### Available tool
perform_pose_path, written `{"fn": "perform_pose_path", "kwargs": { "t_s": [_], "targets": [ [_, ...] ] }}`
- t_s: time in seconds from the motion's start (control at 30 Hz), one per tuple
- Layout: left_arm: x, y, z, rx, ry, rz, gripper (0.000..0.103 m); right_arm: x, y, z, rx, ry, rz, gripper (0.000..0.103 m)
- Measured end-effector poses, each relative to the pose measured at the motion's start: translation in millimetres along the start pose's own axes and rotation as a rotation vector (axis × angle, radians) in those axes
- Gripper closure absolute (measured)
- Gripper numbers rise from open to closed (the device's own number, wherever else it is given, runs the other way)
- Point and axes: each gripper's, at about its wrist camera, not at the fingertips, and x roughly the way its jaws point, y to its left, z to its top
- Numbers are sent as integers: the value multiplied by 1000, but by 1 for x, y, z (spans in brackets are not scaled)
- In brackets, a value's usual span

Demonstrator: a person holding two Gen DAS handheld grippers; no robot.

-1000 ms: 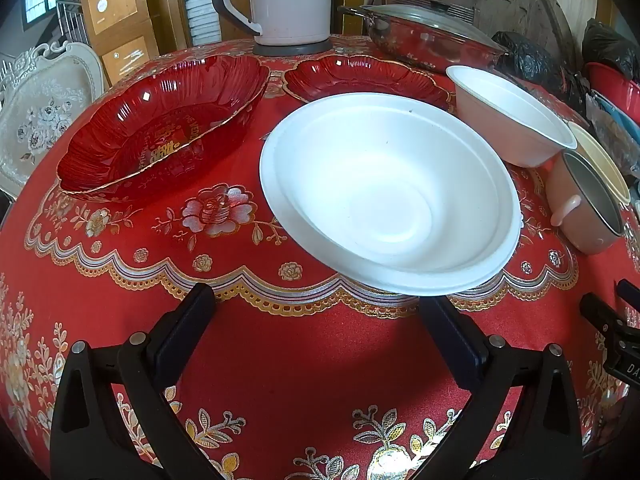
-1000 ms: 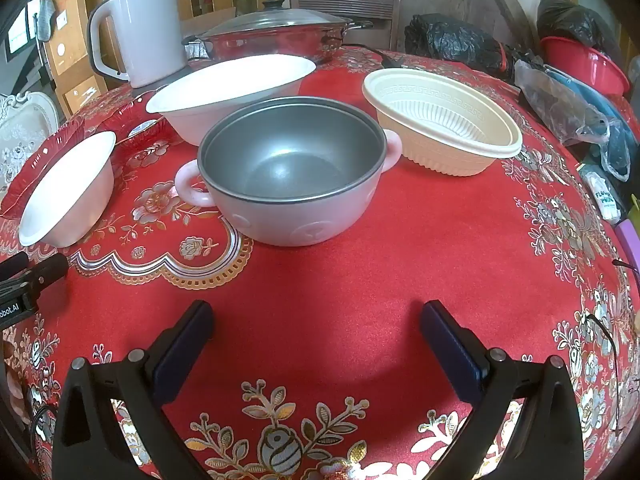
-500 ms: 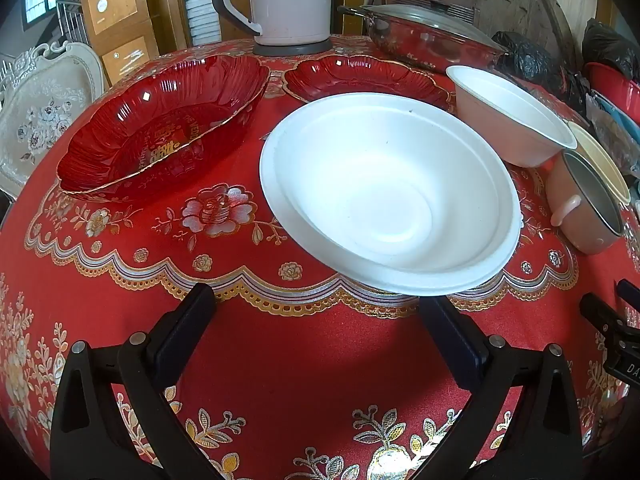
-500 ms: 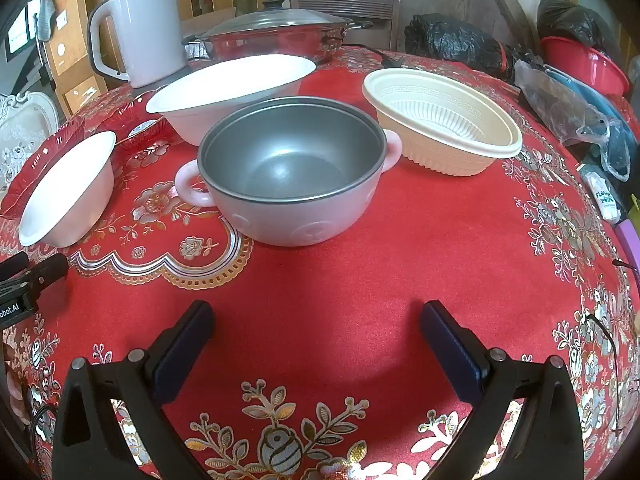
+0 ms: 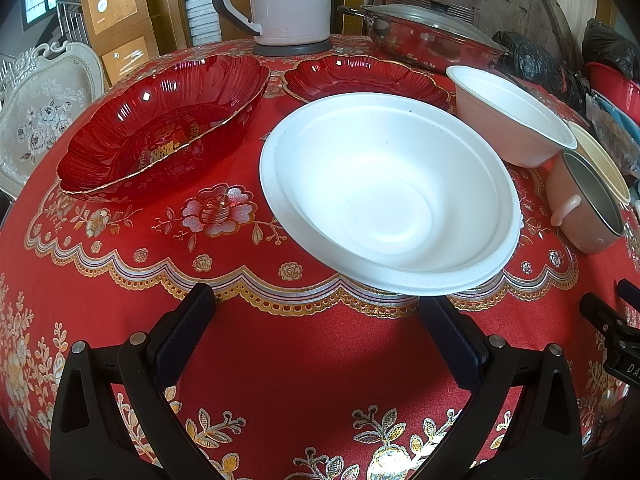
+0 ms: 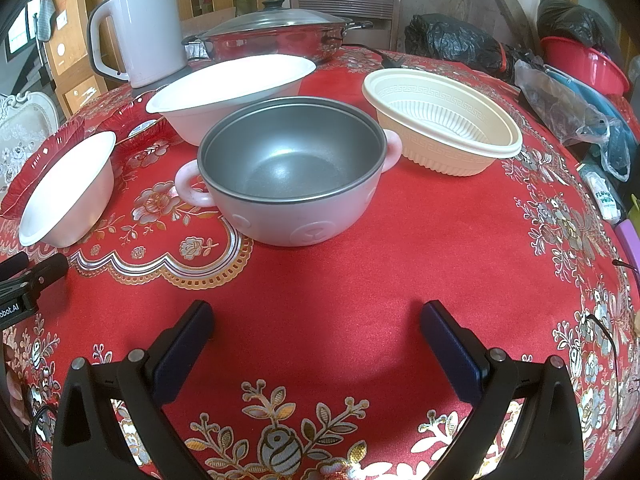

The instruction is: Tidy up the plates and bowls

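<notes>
A white foam bowl (image 5: 390, 200) sits just beyond my open, empty left gripper (image 5: 316, 312); it also shows in the right wrist view (image 6: 66, 192). Two red glass plates (image 5: 160, 128) (image 5: 364, 80) lie behind it. A deeper white bowl (image 5: 508, 120) (image 6: 228, 92), a pink two-handled bowl with a grey inside (image 6: 292, 172) (image 5: 584, 204) and a cream plastic bowl (image 6: 440, 120) stand to the right. My right gripper (image 6: 316, 324) is open and empty, a short way in front of the pink bowl.
A white kettle (image 5: 288, 0) (image 6: 136, 28) and a lidded steel pot (image 6: 276, 36) stand at the back of the red tablecloth (image 6: 360, 272). Black and clear bags (image 6: 452, 44) and a red basin (image 6: 584, 64) crowd the right edge. A white chair (image 5: 44, 112) is at left.
</notes>
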Motion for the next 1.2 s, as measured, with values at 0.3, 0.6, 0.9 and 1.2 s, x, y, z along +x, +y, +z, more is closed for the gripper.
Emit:
{"fn": "perform_pose_path", "kwargs": {
  "t_s": [0.3,0.6,0.9,1.2],
  "targets": [
    [0,0,0,0,0,0,0,0,0,0,0,0,0,0],
    [0,0,0,0,0,0,0,0,0,0,0,0,0,0],
    [0,0,0,0,0,0,0,0,0,0,0,0,0,0],
    [-6,8,-5,19,15,-11,0,-5,8,-2,34,42,-20,0]
  ]
}}
